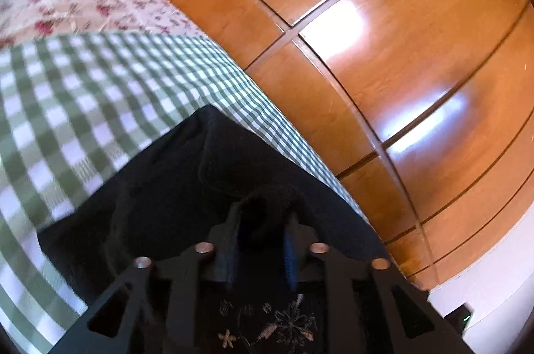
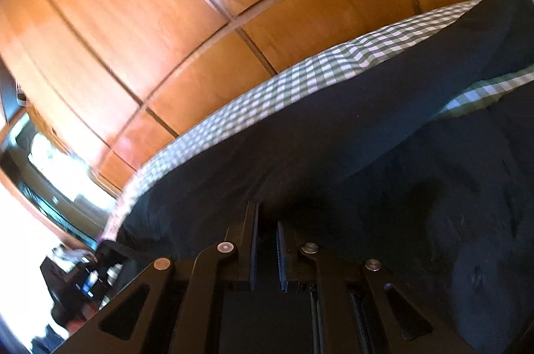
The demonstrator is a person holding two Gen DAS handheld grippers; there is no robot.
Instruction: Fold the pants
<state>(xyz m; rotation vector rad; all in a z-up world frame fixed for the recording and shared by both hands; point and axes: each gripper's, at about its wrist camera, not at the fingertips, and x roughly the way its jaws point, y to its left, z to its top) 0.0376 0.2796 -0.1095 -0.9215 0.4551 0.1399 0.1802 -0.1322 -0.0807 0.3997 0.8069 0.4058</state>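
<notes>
Pants [image 1: 160,187] of black cloth are spread over a green-checked cover [image 1: 66,107], near its edge beside glossy wooden cabinet doors [image 1: 367,53]. A bunched fold of the cloth is seen between the parted fingers of the left gripper [image 1: 262,220]; whether the pads press on it cannot be told. The right gripper [image 2: 267,220] is clenched with nothing between its jaws, held just over the cloth.
</notes>
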